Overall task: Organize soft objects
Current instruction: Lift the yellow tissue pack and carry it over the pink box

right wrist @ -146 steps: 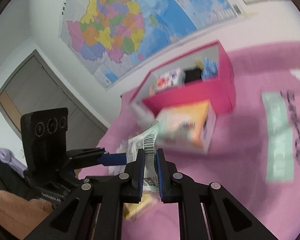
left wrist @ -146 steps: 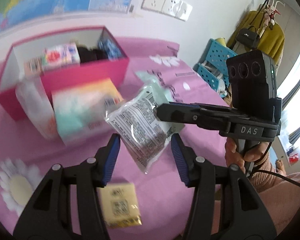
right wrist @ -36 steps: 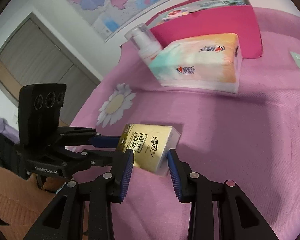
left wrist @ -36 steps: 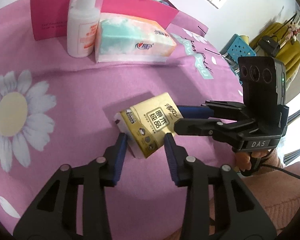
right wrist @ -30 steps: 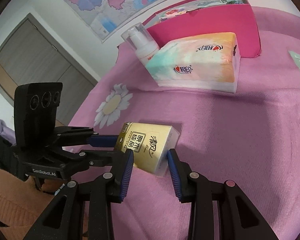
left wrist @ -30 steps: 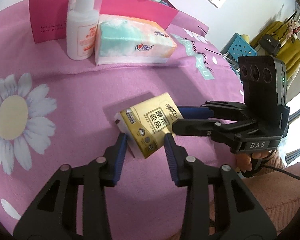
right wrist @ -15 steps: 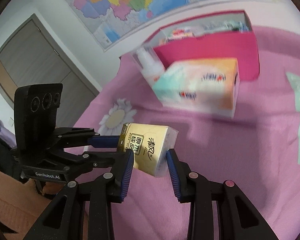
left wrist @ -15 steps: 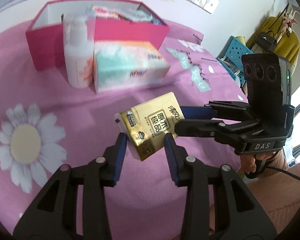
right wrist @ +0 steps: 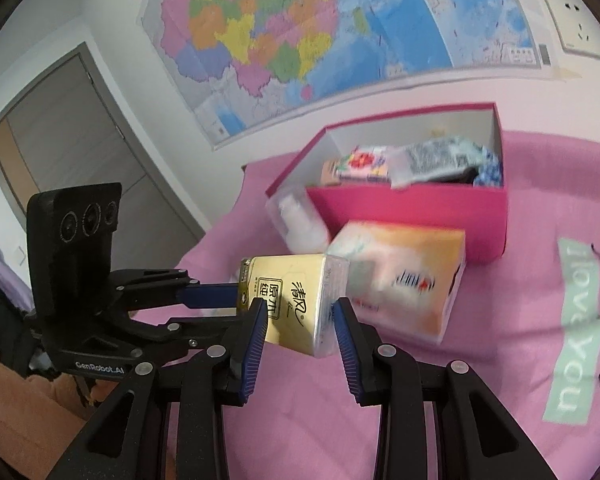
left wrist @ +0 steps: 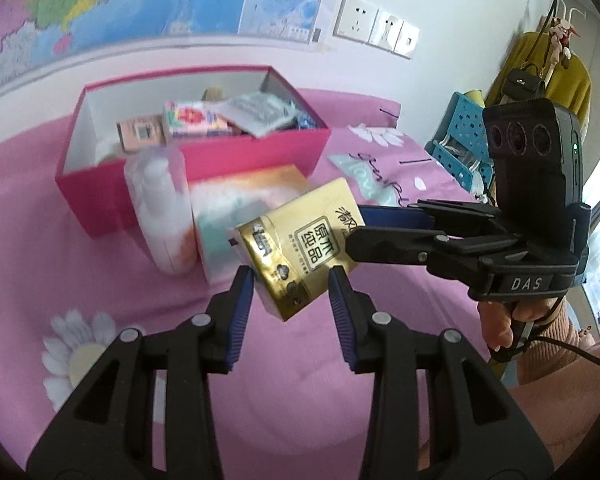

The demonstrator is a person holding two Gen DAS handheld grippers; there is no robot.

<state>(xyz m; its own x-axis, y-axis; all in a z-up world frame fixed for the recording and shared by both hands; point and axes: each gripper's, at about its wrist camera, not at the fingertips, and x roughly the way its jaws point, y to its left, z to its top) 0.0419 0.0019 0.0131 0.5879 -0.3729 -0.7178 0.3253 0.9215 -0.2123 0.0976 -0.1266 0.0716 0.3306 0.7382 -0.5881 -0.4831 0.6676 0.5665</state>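
both grippers (left wrist: 291, 289) (right wrist: 301, 323) clamped on gold pack (left wrist: 300, 249) | two-sided hold for steady carry | heading to red box (left wrist: 204, 162)

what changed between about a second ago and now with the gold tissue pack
The gold tissue pack has been lifted off the pink bedspread; a second ago it lay on it. The left gripper and right gripper were already clamped on it and rose together toward the pink box. Unchanged: both grips on the pack, and the bottle and large tissue pack in front of the box.
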